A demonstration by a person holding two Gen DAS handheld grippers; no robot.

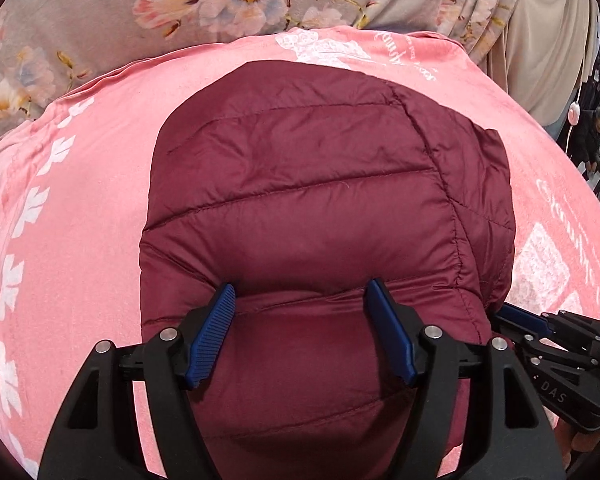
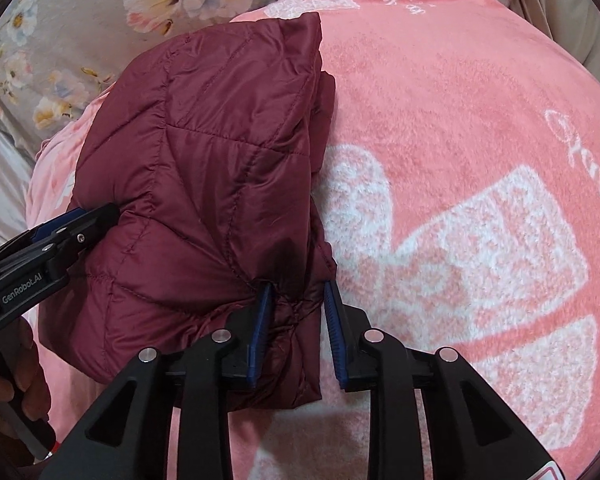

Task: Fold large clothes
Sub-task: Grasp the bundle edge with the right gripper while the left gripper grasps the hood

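A maroon quilted puffer jacket (image 1: 300, 184) lies folded into a compact bundle on a pink towel blanket (image 1: 80, 208). My left gripper (image 1: 300, 292) is open above the jacket's near edge, blue fingers spread wide with fabric bulging between them. In the right wrist view the jacket (image 2: 204, 152) fills the left half. My right gripper (image 2: 298, 290) has its fingers partly apart around the bunched near right corner of the jacket, with a visible gap on the right side. The left gripper (image 2: 80, 216) shows at the jacket's left edge there. The right gripper (image 1: 512, 316) shows at the jacket's right edge in the left wrist view.
The pink blanket (image 2: 460, 160) with white prints covers the surface. Grey floral bedding (image 1: 140, 8) lies behind it. A beige curtain or cloth (image 1: 548, 40) hangs at the far right, and a person is dimly seen beyond it (image 1: 598, 120).
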